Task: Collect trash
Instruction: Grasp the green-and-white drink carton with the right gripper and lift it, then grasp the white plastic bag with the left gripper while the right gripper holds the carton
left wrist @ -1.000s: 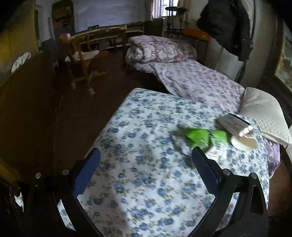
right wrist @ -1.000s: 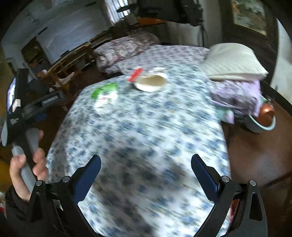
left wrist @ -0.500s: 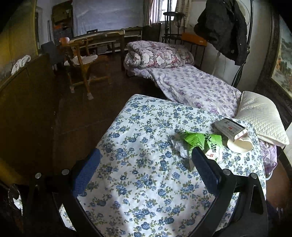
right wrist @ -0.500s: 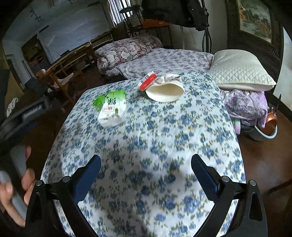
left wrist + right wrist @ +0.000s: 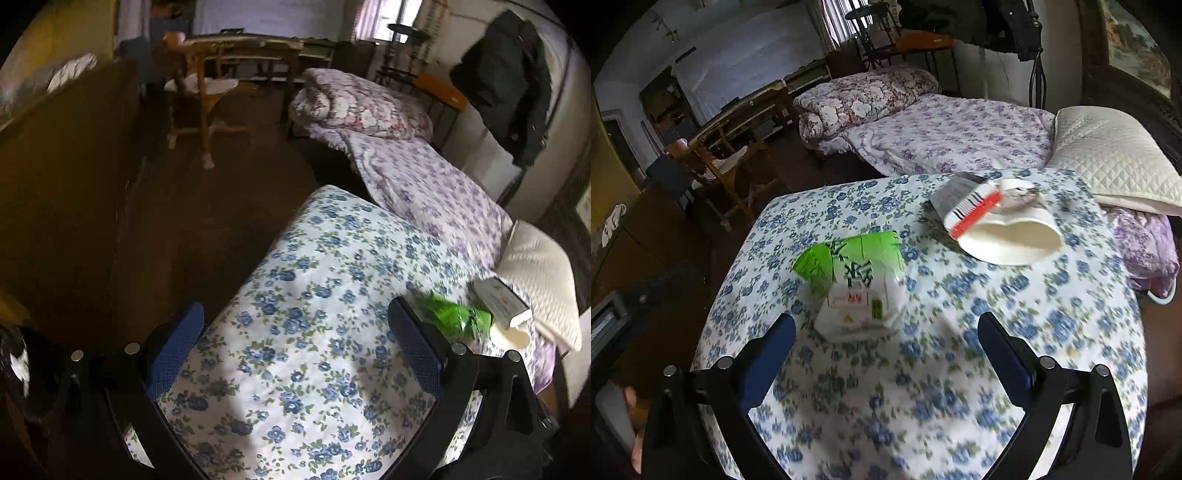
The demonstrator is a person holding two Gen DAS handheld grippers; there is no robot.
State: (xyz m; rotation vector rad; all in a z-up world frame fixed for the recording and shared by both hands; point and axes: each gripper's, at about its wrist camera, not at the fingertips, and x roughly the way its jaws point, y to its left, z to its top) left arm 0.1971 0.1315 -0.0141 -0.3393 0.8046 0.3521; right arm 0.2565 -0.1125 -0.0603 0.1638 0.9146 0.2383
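The green and white wrapper [image 5: 855,284] lies flat and limp on the flowered tablecloth [image 5: 997,332], so fingers closing low could pinch the cloth with it and drag the cup [image 5: 1012,240] and small box [image 5: 964,203] lying just behind. The right gripper [image 5: 886,354] hangs over the table with the wrapper just ahead of its wide-spread, empty fingers. The left gripper [image 5: 295,350], equally wide and empty, points at bare cloth, the wrapper [image 5: 458,321] beyond its right finger; blur makes the height hard to judge.
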